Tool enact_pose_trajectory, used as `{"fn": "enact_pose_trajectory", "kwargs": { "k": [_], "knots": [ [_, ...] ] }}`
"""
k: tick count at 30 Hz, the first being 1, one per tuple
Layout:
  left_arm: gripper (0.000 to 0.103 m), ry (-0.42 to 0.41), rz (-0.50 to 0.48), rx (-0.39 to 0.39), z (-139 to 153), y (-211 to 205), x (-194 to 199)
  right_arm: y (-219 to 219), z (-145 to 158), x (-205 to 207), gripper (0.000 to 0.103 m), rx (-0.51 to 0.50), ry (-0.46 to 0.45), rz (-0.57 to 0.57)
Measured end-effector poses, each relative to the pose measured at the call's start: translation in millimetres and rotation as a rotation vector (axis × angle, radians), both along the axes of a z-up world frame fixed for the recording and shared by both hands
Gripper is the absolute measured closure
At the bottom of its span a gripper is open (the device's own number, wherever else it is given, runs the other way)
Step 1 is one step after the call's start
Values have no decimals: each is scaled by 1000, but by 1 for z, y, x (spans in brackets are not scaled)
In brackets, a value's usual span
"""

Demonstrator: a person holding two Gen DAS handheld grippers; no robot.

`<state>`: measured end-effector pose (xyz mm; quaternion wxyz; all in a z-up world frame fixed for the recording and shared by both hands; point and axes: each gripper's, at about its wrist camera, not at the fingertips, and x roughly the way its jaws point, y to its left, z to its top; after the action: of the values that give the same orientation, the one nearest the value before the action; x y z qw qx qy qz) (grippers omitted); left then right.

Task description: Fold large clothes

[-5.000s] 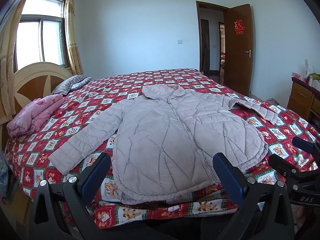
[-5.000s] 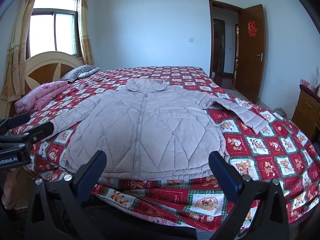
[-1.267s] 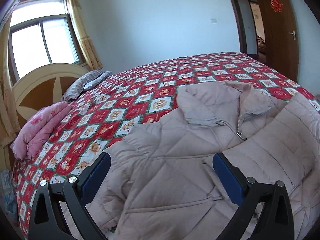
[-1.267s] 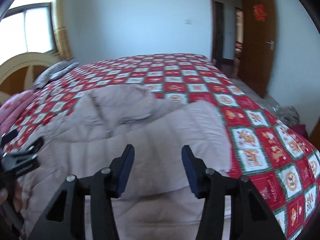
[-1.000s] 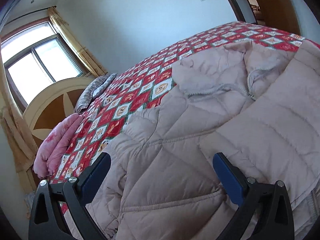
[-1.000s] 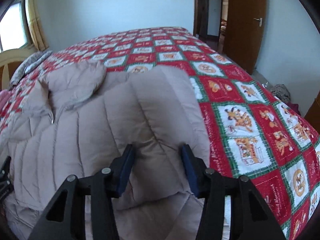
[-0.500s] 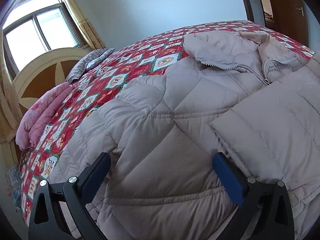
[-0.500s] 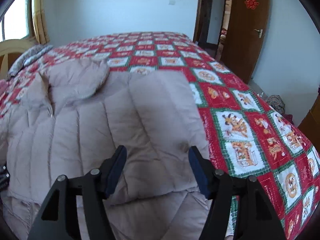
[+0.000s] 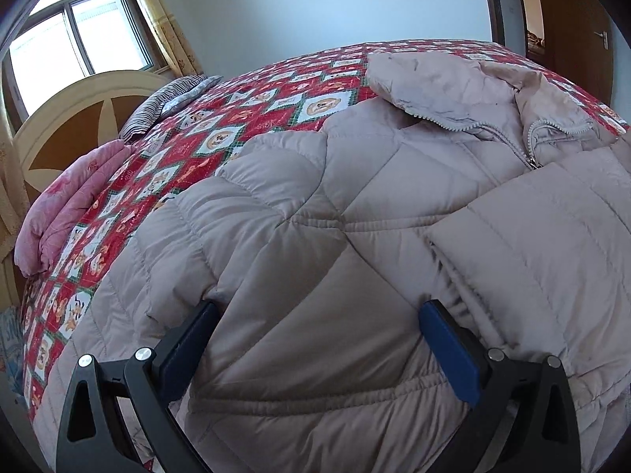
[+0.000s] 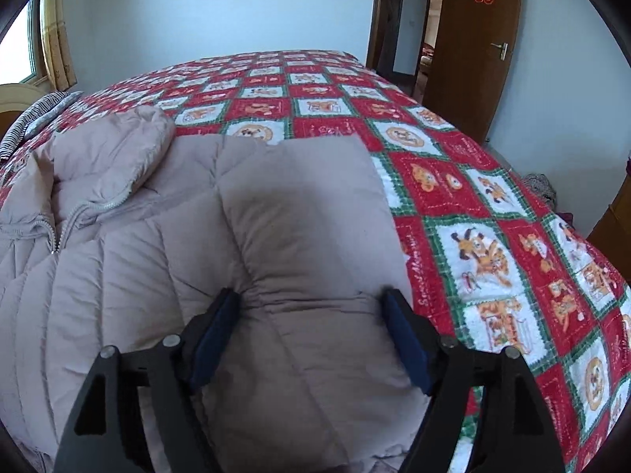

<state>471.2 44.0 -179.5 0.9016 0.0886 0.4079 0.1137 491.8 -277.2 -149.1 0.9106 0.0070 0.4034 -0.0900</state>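
Bright daylight pours in from the window (image 9: 79,51), which glares white. Both fisheye views bend hard at their dark rims; focus holds sharp, shadows soft.

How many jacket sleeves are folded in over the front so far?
1. The right sleeve lies folded across the jacket front, below the collar. The left sleeve still stretches out toward the bed's edge, unfolded.

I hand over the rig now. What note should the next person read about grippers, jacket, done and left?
Left gripper: open, low over the jacket's unfolded side.
Right gripper: jaws opening, the folded-in sleeve between them, not clamped.
Jacket: front up on the bed, collar toward the far end.
Done: one sleeve lies across the chest.
Left: the other sleeve, then fold the body.
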Motion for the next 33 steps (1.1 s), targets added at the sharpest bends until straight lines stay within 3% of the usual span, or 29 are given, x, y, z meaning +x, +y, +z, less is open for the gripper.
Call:
{"fn": "enact_pose_trajectory", "kwargs": {
  "k": [3,6,10,13,24,28,33],
  "knots": [
    [1,3,0,-6,0,-1,0,12,23,-24,23,38,-42,22],
    [1,4,0,3,0,-2,0,44,36,-43,22,38,-57,153],
    [1,4,2,5,1,-1,0,74,17,-49,21,96,-9,270],
    [1,0,-1,17,1,-3,-2,84,-19,-42,18,67,54,273],
    [1,-12,19,-41,15,17,-11,93,-24,-44,13,1,44,252],
    [1,-102,64,-8,41,48,-45,94,-24,-45,12,-13,41,248],
    [1,-125,168,54,59,117,-88,97,-25,-44,11,-36,48,243]
  ]
}}
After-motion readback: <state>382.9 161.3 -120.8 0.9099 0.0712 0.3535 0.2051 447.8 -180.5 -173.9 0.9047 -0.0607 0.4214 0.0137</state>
